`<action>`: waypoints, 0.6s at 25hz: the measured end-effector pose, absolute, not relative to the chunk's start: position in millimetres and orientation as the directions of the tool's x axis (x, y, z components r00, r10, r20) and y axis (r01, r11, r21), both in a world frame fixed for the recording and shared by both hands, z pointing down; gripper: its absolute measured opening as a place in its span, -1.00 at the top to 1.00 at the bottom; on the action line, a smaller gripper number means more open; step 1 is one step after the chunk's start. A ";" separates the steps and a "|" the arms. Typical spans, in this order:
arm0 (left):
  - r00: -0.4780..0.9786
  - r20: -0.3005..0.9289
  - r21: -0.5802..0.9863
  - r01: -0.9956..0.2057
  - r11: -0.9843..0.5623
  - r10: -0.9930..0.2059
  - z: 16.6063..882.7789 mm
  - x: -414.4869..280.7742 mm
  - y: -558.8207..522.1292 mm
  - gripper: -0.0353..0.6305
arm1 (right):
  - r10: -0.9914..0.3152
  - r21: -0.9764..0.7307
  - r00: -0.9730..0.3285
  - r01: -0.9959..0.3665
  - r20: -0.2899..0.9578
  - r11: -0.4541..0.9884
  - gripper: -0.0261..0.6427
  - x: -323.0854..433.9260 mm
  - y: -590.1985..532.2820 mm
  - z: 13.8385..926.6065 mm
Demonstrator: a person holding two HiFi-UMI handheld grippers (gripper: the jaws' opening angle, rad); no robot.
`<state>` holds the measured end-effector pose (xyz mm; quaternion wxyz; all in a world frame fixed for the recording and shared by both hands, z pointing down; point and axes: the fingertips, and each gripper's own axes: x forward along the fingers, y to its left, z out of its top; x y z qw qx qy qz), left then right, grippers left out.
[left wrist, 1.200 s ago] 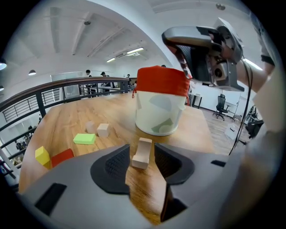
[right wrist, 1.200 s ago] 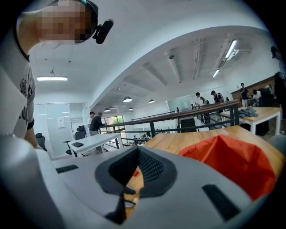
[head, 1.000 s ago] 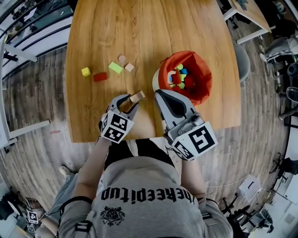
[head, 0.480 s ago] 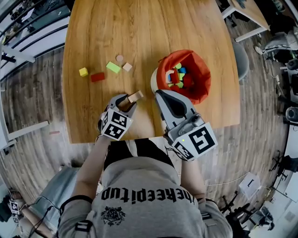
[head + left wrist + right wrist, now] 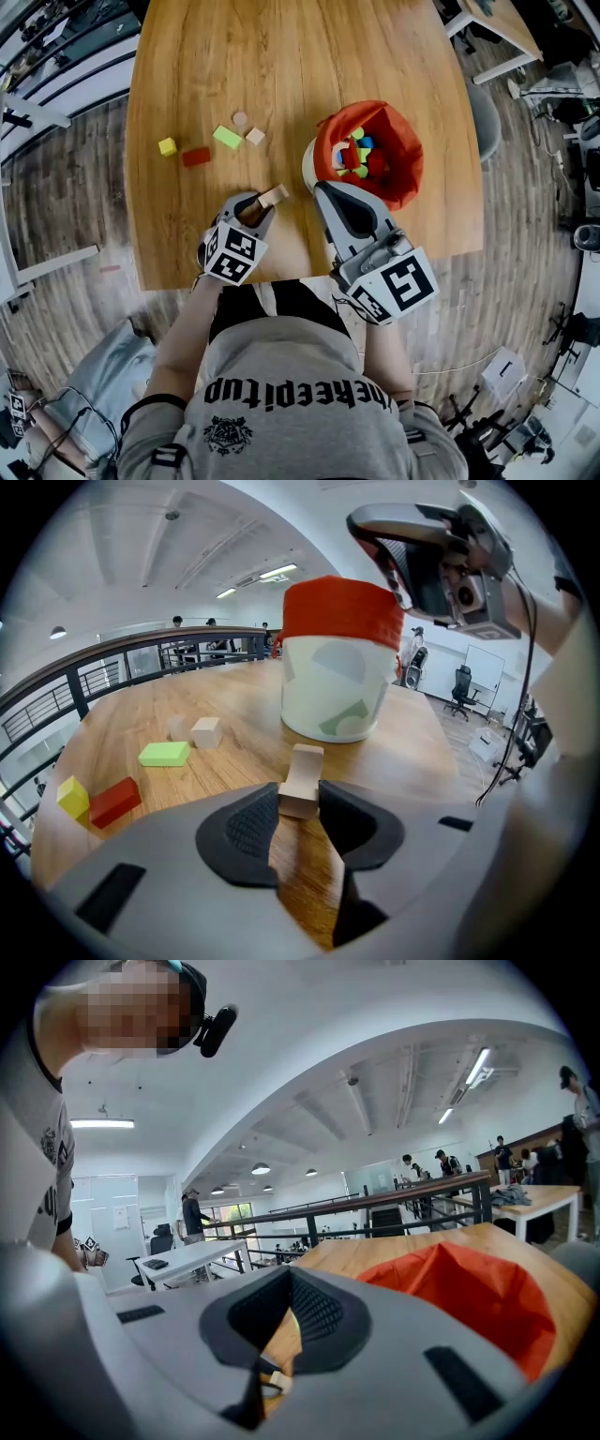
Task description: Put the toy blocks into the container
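The container (image 5: pixel 310 165), a white tub lined with an orange bag, stands on the wooden worktop (image 5: pixel 234 56) and already has a heap of coloured blocks inside. Just left of it and nearer the person, a pale wooden block (image 5: pixel 302 775) lies on the worktop, its long side pointing toward the container's wall. The left gripper (image 5: pixel 265 200) has just been closing its fingers. They now stand narrow on the block's near end, one dark pad against each side, and the far end sticks out past the fingertips toward the container.

The right gripper (image 5: pixel 323 190) hangs at the container's near rim with its fingers pressed together and nothing between them. Its own view shows the orange lining just off to the right.

Further left of the container, well apart from both grippers, five loose blocks lie in a loose row. The pale cube (image 5: pixel 255 136) and a pale round piece (image 5: pixel 241 119) are closest to the container, then the green block (image 5: pixel 228 137), the red block (image 5: pixel 197 156) and the yellow cube (image 5: pixel 168 146).
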<state>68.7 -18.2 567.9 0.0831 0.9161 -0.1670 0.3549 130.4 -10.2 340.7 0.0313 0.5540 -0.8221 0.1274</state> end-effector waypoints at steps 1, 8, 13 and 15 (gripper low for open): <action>0.695 0.675 0.033 -0.363 -0.931 -0.247 566.5 68.8 -18.0 0.47 | -0.903 -0.175 -0.385 -0.919 0.191 0.354 0.89 130.3 -10.4 340.3; 0.722 0.638 0.042 -0.381 -0.924 -0.269 549.1 69.2 -25.4 0.47 | -0.905 -0.178 -0.387 -0.917 0.176 0.358 0.89 129.6 -13.6 336.9; 0.738 0.608 0.034 -0.391 -0.920 -0.292 533.3 69.1 -30.0 0.47 | -0.910 -0.173 -0.382 -0.919 0.161 0.355 0.89 131.6 -13.8 331.7; 0.748 0.591 0.029 -0.394 -0.919 -0.302 525.3 69.7 -32.5 0.47 | -0.912 -0.174 -0.379 -0.920 0.155 0.352 0.89 133.6 -13.9 329.8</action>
